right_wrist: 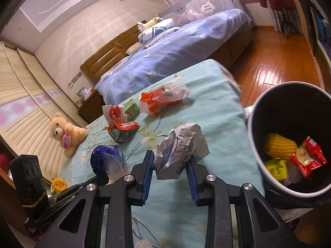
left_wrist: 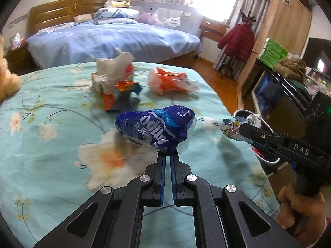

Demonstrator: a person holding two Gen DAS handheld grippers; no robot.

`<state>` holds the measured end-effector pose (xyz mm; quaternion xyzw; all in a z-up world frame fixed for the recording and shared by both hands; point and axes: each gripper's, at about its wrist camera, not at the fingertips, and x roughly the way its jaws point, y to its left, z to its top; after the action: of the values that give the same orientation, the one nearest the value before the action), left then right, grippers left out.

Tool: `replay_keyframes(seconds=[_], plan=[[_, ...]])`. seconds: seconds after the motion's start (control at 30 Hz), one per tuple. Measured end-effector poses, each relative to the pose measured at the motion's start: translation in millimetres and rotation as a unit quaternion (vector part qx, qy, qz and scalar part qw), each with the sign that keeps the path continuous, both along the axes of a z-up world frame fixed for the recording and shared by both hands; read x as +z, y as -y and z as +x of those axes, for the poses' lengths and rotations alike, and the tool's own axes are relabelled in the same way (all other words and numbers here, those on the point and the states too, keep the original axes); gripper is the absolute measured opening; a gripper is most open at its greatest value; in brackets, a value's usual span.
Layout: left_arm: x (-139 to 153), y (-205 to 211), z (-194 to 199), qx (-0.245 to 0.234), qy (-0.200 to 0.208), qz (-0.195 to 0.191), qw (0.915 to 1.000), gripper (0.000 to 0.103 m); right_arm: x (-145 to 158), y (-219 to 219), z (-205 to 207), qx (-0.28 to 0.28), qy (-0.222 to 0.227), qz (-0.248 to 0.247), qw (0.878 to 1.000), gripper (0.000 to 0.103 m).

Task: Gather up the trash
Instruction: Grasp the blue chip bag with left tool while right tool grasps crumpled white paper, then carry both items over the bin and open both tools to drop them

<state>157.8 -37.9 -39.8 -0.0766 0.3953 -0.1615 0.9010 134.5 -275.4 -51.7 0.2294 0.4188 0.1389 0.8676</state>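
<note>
My left gripper (left_wrist: 168, 154) is shut on a crumpled blue plastic wrapper (left_wrist: 157, 129) and holds it over the teal floral bed (left_wrist: 51, 124); it also shows in the right wrist view (right_wrist: 106, 160). My right gripper (right_wrist: 170, 161) is shut on a crumpled silver-white wrapper (right_wrist: 182, 150) beside the black trash bin (right_wrist: 256, 128), which holds yellow and red wrappers. In the left wrist view that gripper (left_wrist: 240, 131) holds the wrapper (left_wrist: 230, 129) over the bed's right edge. An orange-white bag (left_wrist: 169, 80) and a pile of wrappers (left_wrist: 115, 80) lie farther back on the bed.
A teddy bear (right_wrist: 64, 134) sits at the bed's left edge. A second bed with blue sheets (left_wrist: 113, 39) stands behind. Wooden floor (right_wrist: 269, 62) lies to the right of the beds. A red jacket (left_wrist: 238, 41) hangs by the cabinet (left_wrist: 287, 24).
</note>
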Motion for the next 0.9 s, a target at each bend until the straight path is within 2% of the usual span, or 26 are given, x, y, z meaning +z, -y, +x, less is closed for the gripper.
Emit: replay_keyframes(seconds=[0.9], plan=[[7.1,99.9,0.8,-0.101,0.025,0.012,0.9945,0.004,9.8,96.0,-37.6,-0.097,0.014,-0.01,0.995,0.031]])
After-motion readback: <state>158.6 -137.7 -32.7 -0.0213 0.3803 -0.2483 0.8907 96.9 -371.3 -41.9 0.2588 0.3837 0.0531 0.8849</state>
